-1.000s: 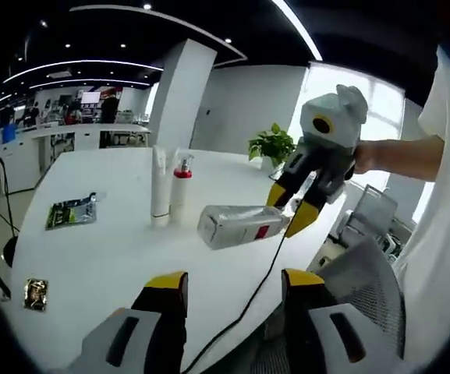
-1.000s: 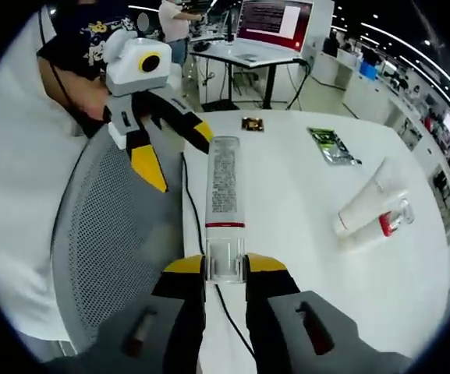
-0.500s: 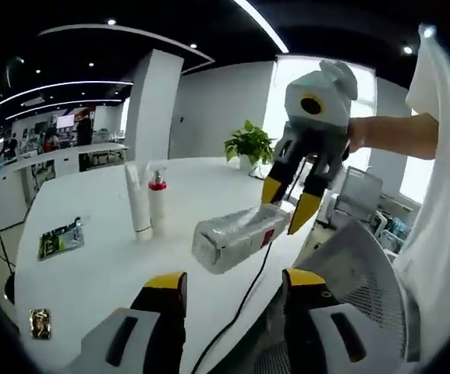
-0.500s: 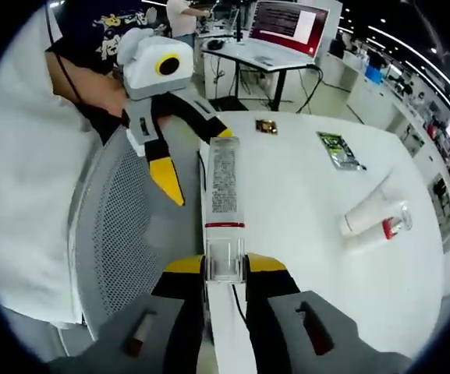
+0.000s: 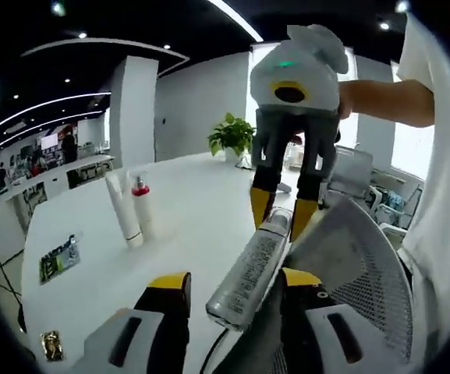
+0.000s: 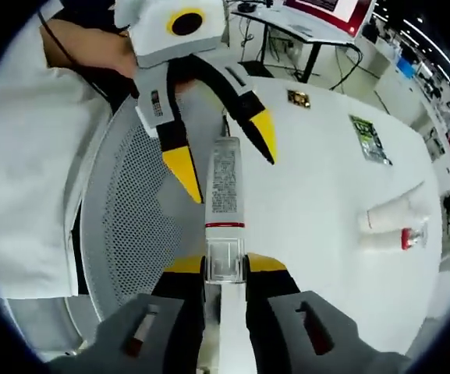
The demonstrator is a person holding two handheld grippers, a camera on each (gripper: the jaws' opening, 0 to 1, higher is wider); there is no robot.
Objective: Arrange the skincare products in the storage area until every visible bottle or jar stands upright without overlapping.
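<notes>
The right gripper [image 6: 225, 269] was clamped on the cap end of the clear bottle [image 6: 224, 183], held in the air. Its far end reached between the spread jaws of the left gripper [image 6: 228, 156]. The left gripper should probably close gently around the bottle's body before the right lets go.

Your left gripper view looks along the white table [image 5: 193, 210] from its near edge, close to the clear bottle [image 5: 249, 269]. Your right gripper view faces back, down onto that same bottle [image 6: 225, 187] and table [image 6: 326, 179], which both views share.
</notes>
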